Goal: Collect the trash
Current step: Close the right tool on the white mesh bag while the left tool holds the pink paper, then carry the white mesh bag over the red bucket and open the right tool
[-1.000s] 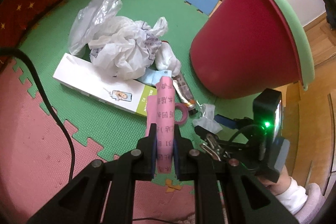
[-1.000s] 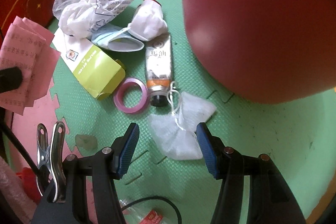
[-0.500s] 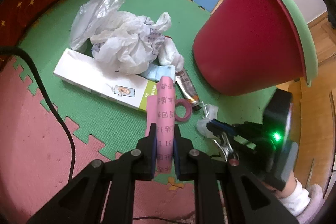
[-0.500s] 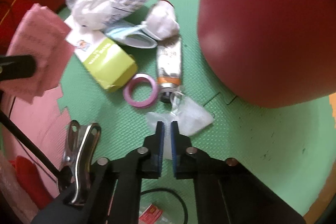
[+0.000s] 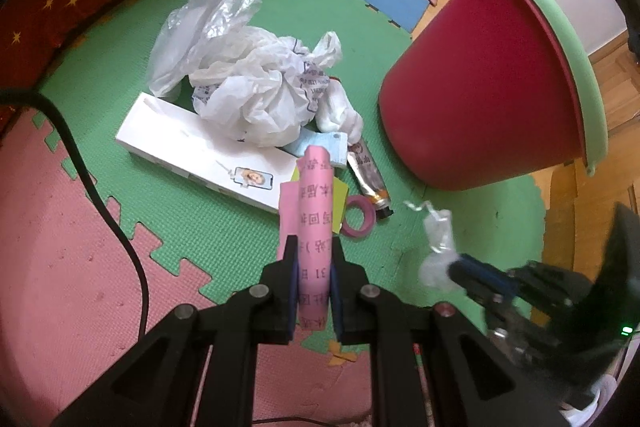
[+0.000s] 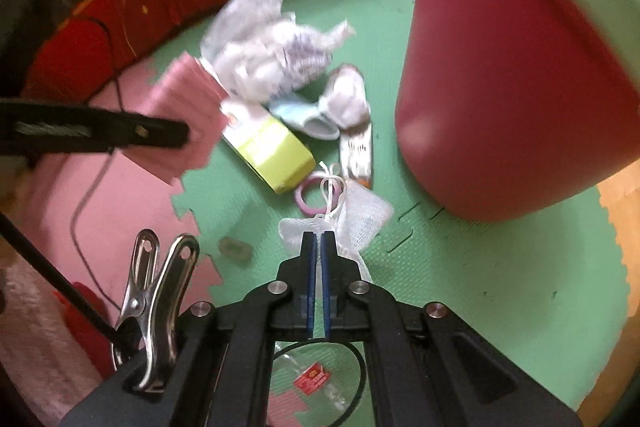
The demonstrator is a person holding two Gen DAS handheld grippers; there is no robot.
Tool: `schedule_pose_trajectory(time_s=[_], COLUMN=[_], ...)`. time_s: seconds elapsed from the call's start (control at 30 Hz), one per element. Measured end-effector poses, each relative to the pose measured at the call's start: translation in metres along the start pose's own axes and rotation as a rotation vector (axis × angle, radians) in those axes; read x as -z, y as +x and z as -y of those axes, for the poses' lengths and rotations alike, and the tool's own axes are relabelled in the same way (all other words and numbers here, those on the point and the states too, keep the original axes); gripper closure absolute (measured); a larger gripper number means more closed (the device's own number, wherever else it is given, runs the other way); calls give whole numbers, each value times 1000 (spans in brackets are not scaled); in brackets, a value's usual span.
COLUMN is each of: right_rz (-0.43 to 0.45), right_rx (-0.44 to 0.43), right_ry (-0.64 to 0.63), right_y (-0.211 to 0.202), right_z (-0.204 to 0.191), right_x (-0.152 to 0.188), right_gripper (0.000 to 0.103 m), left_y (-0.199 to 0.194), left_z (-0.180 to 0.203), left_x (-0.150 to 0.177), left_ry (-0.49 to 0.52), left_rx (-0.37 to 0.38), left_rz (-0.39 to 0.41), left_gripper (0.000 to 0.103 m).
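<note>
Right wrist view is showing the right gripper (image 6: 317,239), jaws having just clamped together on the white mesh bag (image 6: 352,223), lifting it off the green mat toward the red bin (image 6: 512,87) while the left gripper (image 5: 314,267) is gripping pink paper (image 5: 316,211).

On the green foam mat (image 5: 224,211) the crumpled white plastic bags (image 5: 256,95) lie partly on the long white cardboard box (image 5: 192,151). Right of the box lie a pink tape ring (image 5: 362,221) and a squeezed metal tube (image 5: 368,175). The red plastic bucket (image 5: 488,91) stands further right. A small white mesh pouch (image 6: 360,219), probably lifted, hangs before the ring.
</note>
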State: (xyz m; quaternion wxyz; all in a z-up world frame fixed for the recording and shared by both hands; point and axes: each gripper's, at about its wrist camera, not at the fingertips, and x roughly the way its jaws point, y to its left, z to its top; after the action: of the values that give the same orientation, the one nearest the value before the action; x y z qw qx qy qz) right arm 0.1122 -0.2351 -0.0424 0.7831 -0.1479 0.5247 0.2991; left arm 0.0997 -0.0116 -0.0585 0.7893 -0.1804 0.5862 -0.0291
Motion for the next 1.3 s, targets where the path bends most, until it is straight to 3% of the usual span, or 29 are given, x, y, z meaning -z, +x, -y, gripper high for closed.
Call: schedule_pose_trajectory(time_s=[0.47, 0.83, 1.1, 1.3], right_rz=[238, 423, 454, 413], right_rx=[36, 138, 223, 251], right_ry=[-14, 50, 108, 169], right_y=[-102, -177, -191, -167], right_z=[-7, 26, 60, 85], right_x=[-12, -34, -62, -74], right_gripper=[100, 100, 100, 100], left_y=[-9, -9, -10, -11], left_z=[4, 4, 5, 5], left_x=[0, 1, 0, 0], left_ry=[19, 18, 19, 18], left_rx=[4, 4, 3, 3], left_rz=[24, 24, 25, 26], left_gripper=[90, 90, 90, 90])
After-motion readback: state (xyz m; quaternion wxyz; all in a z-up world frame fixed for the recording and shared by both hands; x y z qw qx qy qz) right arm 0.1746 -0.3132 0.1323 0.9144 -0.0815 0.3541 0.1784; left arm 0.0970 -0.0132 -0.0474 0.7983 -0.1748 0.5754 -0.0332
